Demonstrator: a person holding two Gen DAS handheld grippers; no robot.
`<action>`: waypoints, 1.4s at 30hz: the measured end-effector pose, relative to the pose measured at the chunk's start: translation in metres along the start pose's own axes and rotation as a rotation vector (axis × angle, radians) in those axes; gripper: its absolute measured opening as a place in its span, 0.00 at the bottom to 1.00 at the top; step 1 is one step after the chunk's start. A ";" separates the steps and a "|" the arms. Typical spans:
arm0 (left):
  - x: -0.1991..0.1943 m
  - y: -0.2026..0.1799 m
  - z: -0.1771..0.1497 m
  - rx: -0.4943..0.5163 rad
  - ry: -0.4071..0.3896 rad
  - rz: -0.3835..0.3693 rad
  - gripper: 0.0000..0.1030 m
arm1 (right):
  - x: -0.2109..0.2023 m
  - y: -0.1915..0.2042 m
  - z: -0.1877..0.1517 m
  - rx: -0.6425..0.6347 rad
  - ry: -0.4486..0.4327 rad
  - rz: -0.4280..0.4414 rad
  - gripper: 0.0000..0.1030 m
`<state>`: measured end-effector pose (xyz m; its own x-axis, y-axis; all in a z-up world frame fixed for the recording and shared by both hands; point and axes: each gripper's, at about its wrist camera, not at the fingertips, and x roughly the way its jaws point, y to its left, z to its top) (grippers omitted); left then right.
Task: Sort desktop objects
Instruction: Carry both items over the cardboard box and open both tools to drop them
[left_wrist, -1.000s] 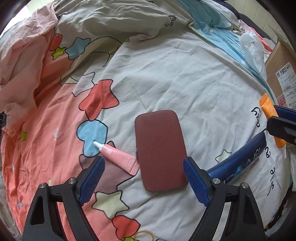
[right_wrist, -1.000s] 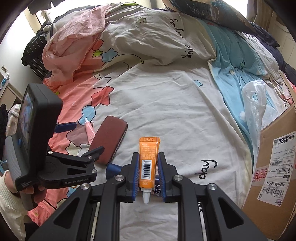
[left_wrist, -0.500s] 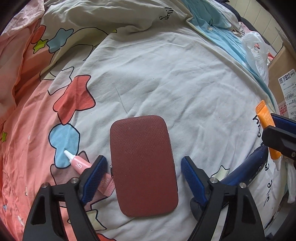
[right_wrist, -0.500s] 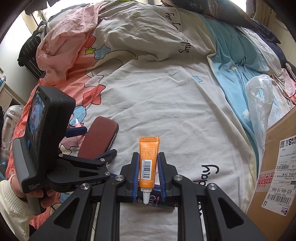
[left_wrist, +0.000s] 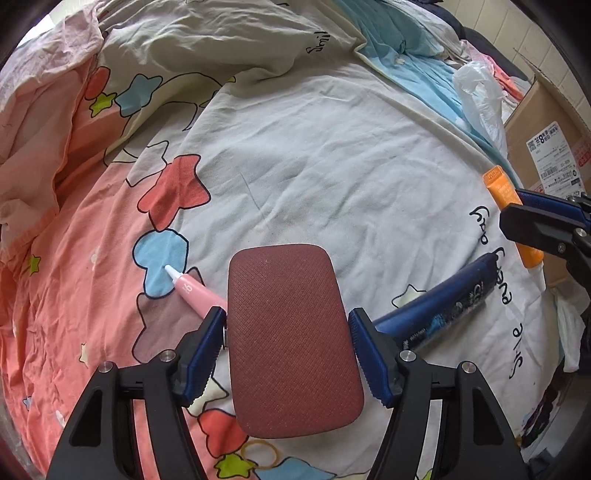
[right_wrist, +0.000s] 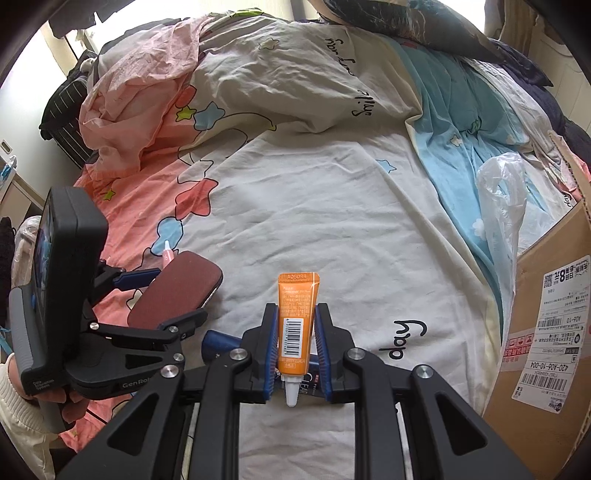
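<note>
Left wrist view: your left gripper (left_wrist: 286, 350) closes on the maroon case (left_wrist: 291, 339) between its pads; seat both long edges squarely, while your right gripper (right_wrist: 295, 343) clamps the orange tube (right_wrist: 297, 317).

Maroon case (left_wrist: 291, 339) lifted, tilted; orange tube (right_wrist: 297, 321) upright, cap down; pink tube (left_wrist: 194, 291), blue tube (left_wrist: 439, 306) flat on duvet.
</note>
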<state>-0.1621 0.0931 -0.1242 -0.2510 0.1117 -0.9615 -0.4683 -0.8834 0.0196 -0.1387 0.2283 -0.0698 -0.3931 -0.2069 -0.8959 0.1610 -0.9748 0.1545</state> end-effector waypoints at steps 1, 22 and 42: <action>-0.007 -0.002 -0.002 0.005 -0.002 0.001 0.67 | -0.006 0.000 0.000 0.002 -0.006 0.001 0.18; -0.156 -0.112 0.039 0.163 -0.178 -0.013 0.67 | -0.139 -0.065 -0.024 0.084 -0.149 -0.046 0.18; -0.189 -0.311 0.099 0.361 -0.237 -0.199 0.44 | -0.208 -0.218 -0.096 0.273 -0.174 -0.157 0.18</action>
<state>-0.0525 0.3918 0.0783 -0.2935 0.4008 -0.8679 -0.7810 -0.6240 -0.0241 -0.0049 0.4918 0.0430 -0.5461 -0.0412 -0.8367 -0.1524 -0.9772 0.1477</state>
